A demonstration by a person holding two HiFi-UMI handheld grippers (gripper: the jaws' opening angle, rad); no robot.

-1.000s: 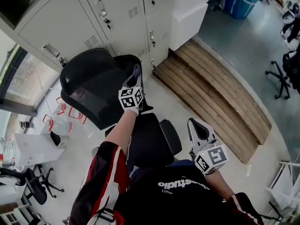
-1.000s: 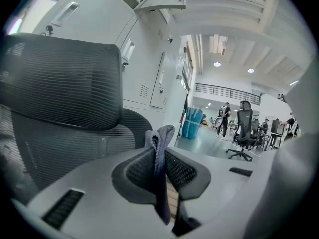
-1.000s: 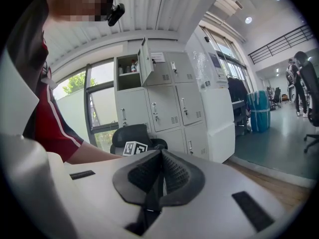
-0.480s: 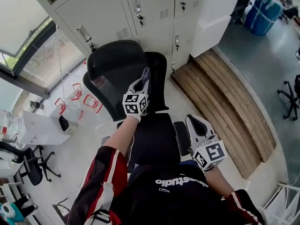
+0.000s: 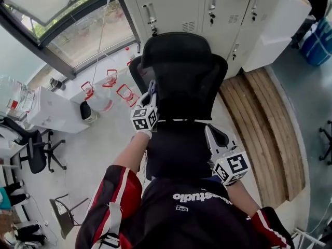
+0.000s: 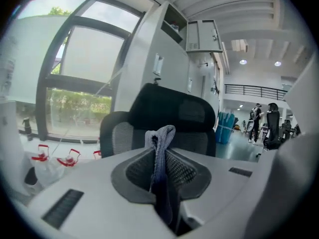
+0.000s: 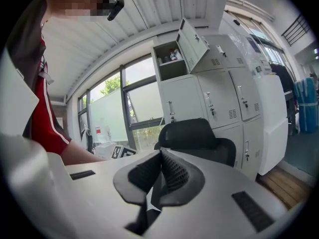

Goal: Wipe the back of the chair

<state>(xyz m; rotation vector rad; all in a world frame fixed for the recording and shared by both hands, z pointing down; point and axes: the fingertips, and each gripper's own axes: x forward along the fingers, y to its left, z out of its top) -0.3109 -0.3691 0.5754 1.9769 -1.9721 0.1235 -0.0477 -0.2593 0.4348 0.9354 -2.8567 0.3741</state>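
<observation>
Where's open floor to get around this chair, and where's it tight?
Bare floor lies left of the chair, short of the water jugs; a strip runs between chair and wooden platform. Tight: lockers close behind the backrest.

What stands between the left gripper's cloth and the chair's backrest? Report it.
Nothing visible does. The left gripper, its fingers shut on the grey cloth, points at the chair's backrest, and its own view shows only open air between cloth and backrest.

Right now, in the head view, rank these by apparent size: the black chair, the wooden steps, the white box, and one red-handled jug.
1. black chair, though it is nearest the camera
2. wooden steps
3. white box
4. red-handled jug
</observation>
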